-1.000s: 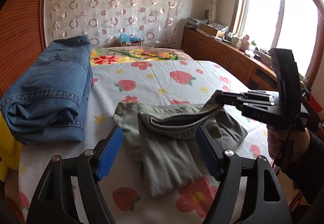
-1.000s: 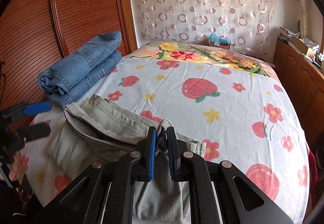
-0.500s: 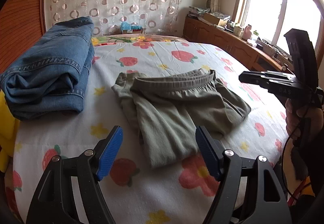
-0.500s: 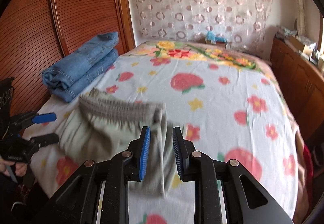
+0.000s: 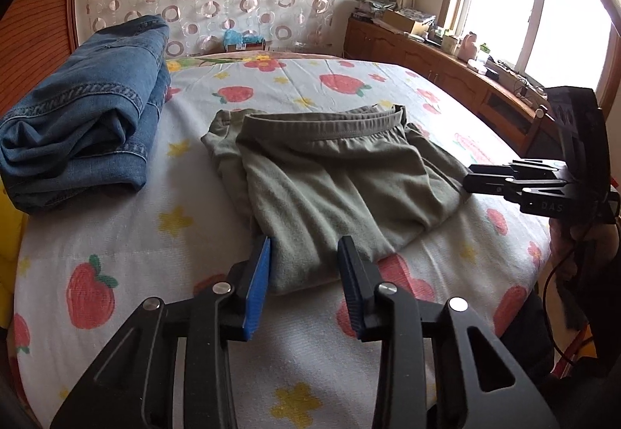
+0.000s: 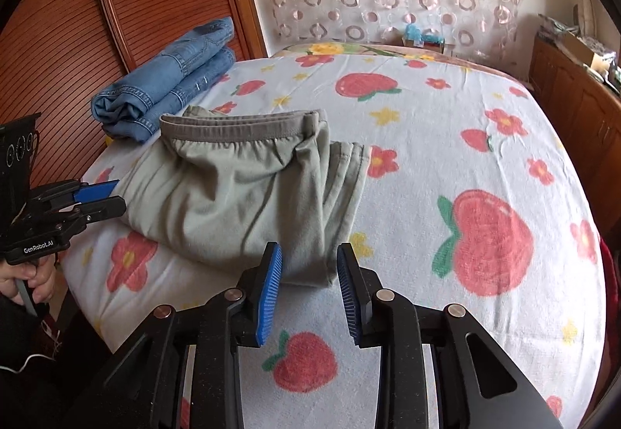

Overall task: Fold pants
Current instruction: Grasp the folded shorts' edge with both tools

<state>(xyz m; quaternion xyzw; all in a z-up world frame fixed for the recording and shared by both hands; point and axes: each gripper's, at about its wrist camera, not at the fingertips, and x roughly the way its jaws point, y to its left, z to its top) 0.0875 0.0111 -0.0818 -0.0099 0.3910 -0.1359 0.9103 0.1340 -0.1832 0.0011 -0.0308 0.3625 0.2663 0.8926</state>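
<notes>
Folded olive-green pants (image 5: 330, 173) lie flat on the strawberry-print bed sheet (image 5: 116, 243), waistband on the far side. My left gripper (image 5: 305, 246) hovers low at their near corner. Its jaws are closing, the cloth's edge shows between the blue pads, and the pads do not press it. From the right wrist view, the pants (image 6: 240, 196) lie just ahead of my right gripper (image 6: 308, 250). Its jaws are opening and hold nothing; the hem corner sits just past its tips. Each gripper also shows in the other's view: the right gripper (image 5: 504, 177) and the left gripper (image 6: 108, 196).
Folded blue jeans (image 5: 89, 111) lie left of the pants by the wooden wardrobe (image 6: 77, 21). A wooden cabinet (image 5: 446, 68) with clutter runs under the window on the right. A person's hand (image 6: 27, 281) holds the left gripper's handle at the bed's edge.
My right gripper let go of the waistband, which now lies flat on the fold, and drew back to the near hem. My left gripper's jaws narrowed and it sank toward the pants' near corner.
</notes>
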